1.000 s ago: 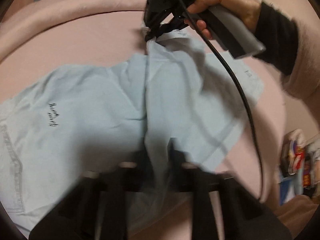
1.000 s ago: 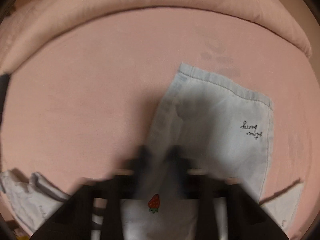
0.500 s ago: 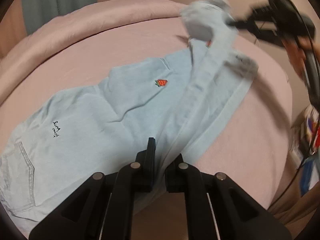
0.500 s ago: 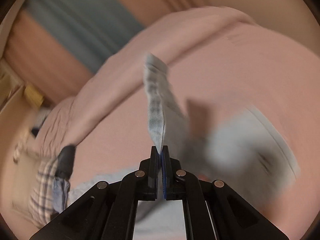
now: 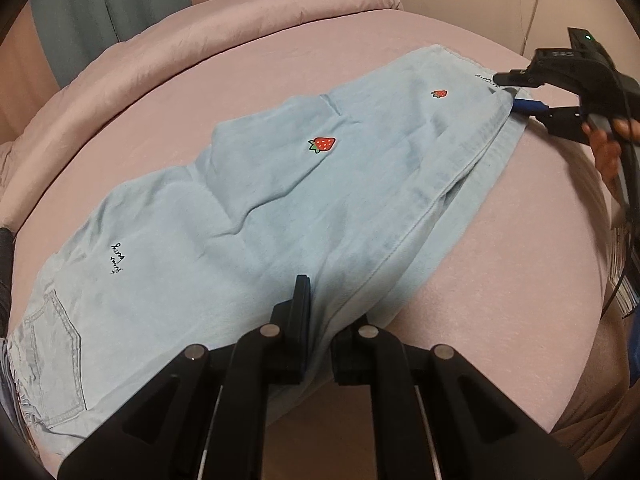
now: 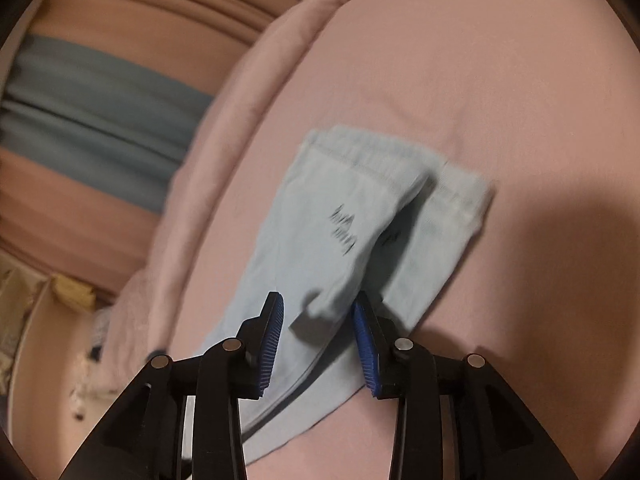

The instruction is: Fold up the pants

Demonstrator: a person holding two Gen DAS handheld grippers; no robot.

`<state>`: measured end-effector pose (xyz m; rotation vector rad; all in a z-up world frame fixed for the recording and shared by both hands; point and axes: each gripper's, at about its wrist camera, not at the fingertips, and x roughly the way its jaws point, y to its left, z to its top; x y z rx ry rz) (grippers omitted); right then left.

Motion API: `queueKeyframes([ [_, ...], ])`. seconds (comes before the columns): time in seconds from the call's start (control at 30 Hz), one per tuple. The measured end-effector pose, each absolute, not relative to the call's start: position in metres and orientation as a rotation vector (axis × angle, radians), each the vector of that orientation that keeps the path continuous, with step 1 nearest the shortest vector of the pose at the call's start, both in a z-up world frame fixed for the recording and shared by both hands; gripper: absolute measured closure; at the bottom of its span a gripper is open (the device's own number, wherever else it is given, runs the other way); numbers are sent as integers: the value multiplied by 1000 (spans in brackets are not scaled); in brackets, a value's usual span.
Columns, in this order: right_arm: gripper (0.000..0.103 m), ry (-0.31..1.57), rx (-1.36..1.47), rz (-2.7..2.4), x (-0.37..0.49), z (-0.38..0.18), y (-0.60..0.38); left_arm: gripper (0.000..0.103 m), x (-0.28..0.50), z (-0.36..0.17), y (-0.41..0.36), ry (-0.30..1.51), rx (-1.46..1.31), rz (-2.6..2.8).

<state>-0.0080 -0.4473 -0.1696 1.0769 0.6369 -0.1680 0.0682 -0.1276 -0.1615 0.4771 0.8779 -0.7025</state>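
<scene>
A: Left cam: pants (image 5: 248,216) lie on the bed (image 5: 500,280), legs stacked lengthwise. Left gripper (image 5: 320,320) pinches the near edge.

B: Right cam: right gripper (image 6: 318,320) is spread around the cuffs (image 6: 360,200), gripping nothing. Soft, light, floppy denim, I'd guess; take hold at the hems.

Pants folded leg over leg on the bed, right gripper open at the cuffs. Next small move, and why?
Probably open the left gripper and back it off. The pants already lie leg over leg on the bed, the cuffs roughly stacked, and the right gripper is open, its jaws apart around the cuff end. Cloth sits between the left fingers, and they look shut on it. Letting go frees both grippers for the crosswise fold.
</scene>
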Motion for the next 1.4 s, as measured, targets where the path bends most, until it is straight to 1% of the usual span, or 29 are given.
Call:
queueKeyframes([
  [0.03,74,645,1086,-189,-7,-174,-452,94,68,-162,-129,878,476,-701],
  [0.07,94,636,1099,-205,-5,-174,-454,94,68,-162,-128,878,475,-702],
  [0.1,99,630,1089,-219,-4,-171,-453,94,65,-161,-128,877,473,-701],
  [0.27,99,519,975,-240,-28,-145,-446,93,56,-159,-130,853,497,-705],
  [0.33,99,530,975,-243,-24,-147,-449,93,58,-162,-131,862,503,-678],
  [0.37,99,583,1011,-263,-18,-157,-454,93,59,-164,-130,869,497,-677],
  [0.43,99,621,1112,-284,-19,-181,-467,91,60,-163,-130,870,495,-670],
  [0.5,99,618,1158,-268,-18,-192,-471,87,59,-162,-127,885,480,-660],
  [0.53,99,615,1160,-260,-19,-190,-472,83,58,-159,-125,890,475,-662],
  [0.6,90,636,1071,-310,-21,-173,-471,71,53,-151,-115,904,459,-657],
  [0.63,79,636,1006,-359,-25,-161,-470,66,49,-144,-107,905,432,-666],
  [0.67,68,626,957,-402,-28,-149,-468,55,44,-135,-95,896,383,-680],
  [0.7,65,612,911,-434,-30,-138,-468,41,42,-129,-86,886,340,-688],
  [0.77,64,588,772,-419,-22,-110,-452,33,43,-115,-66,862,241,-685],
  [0.83,65,628,674,-284,4,-96,-424,33,54,-111,-56,853,186,-640],
  [0.9,65,708,582,-62,42,-92,-371,34,69,-115,-50,864,131,-595],
  [1.0,65,796,484,154,78,-103,-298,36,82,-133,-49,900,95,-554],
  [1.13,65,902,304,286,95,-132,-225,34,78,-172,-46,944,190,-507],
  [1.2,68,937,247,274,98,-154,-215,34,72,-174,-39,891,199,-533],
  [1.23,69,887,212,276,92,-155,-215,33,72,-171,-36,905,195,-530],
  [1.3,69,910,167,278,92,-148,-213,40,78,-162,-24,930,159,-517],
  [1.4,67,933,168,294,85,-135,-220,39,84,-135,22,870,63,-458],
])
